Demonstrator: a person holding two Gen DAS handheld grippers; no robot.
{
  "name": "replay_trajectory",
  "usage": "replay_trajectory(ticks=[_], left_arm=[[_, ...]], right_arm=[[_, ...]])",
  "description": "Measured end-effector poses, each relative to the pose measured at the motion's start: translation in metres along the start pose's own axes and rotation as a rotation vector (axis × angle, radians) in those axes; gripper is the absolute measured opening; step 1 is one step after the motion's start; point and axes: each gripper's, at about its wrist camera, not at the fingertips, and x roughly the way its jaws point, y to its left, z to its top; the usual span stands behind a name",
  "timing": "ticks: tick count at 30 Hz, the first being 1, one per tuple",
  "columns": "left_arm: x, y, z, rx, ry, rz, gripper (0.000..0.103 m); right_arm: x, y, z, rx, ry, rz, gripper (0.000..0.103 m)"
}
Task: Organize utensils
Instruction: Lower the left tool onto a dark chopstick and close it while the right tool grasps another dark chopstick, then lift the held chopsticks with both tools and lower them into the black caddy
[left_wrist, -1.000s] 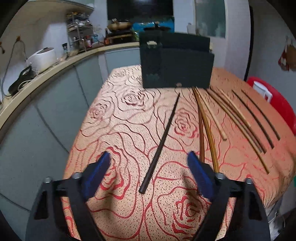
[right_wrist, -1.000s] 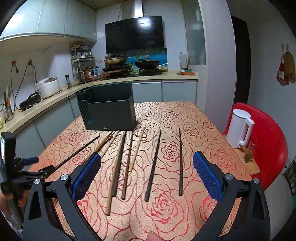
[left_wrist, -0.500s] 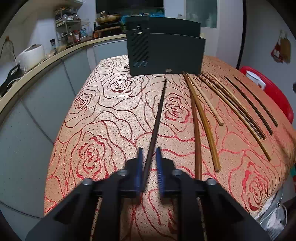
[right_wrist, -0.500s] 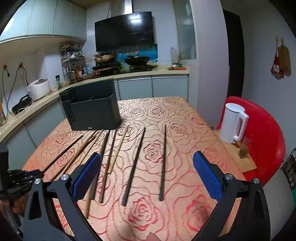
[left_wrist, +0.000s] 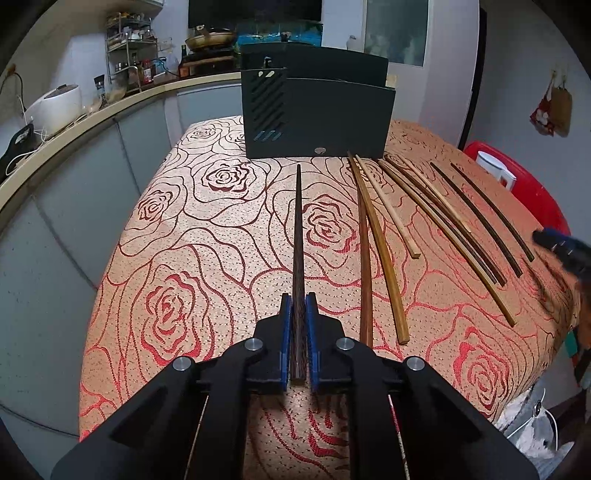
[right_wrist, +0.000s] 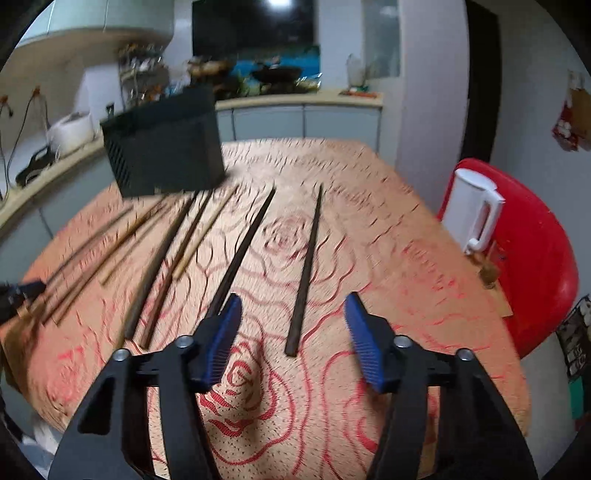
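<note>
While right gripper (right_wrist: 293, 339) closes (empty), left gripper (left_wrist: 298, 334) pinches chopstick (left_wrist: 297, 236)

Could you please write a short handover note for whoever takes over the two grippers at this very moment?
Left gripper: shut on the leftmost dark chopstick, its tip toward the black holder.
Right gripper: jaws closing, pads not yet touching the rightmost dark chopstick that lies between them.
Other chopsticks lie loose on the rose tablecloth before the holder.
Done: none visibly in the holder.
Left: load all of them.
</note>
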Motion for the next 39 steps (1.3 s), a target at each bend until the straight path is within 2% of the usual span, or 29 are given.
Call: replay_trajectory(ticks=[2, 6, 9, 14, 17, 21, 27, 33, 39], left_arm=[[-0.001, 0.001, 0.0, -0.005, -0.002, 0.0, 0.007], [-0.001, 0.002, 0.001, -0.004, -0.004, 0.001, 0.007], [-0.001, 0.001, 0.001, -0.001, -0.004, 0.005, 0.007], [-0.002, 0.0, 0.001, 0.007, -0.008, 0.009, 0.007], [-0.003, 0.0, 0.001, 0.011, -0.01, 0.01, 0.007], [-0.011, 0.0, 0.004, 0.014, -0.034, 0.011, 0.007], [-0.039, 0.003, 0.019, 0.011, -0.101, 0.011, 0.007], [-0.084, 0.0, 0.048, 0.046, -0.215, 0.018, 0.007], [-0.108, -0.005, 0.083, 0.081, -0.305, 0.015, 0.007]], right_arm=[[0.01, 0.004, -0.004, -0.018, 0.026, 0.002, 0.043], [0.021, 0.007, -0.009, -0.024, 0.06, -0.009, 0.036], [0.021, 0.008, -0.01, -0.018, 0.04, -0.022, 0.031], [0.022, 0.016, -0.011, -0.041, 0.024, -0.02, 0.013], [0.022, 0.017, -0.01, -0.041, 0.035, -0.012, 0.009], [0.013, 0.015, -0.007, -0.018, 0.029, 0.006, 0.008], [-0.028, 0.012, 0.016, -0.001, -0.091, 0.041, 0.008], [-0.07, 0.014, 0.05, -0.016, -0.225, 0.092, 0.008], [-0.084, 0.018, 0.08, -0.036, -0.297, 0.139, 0.008]])
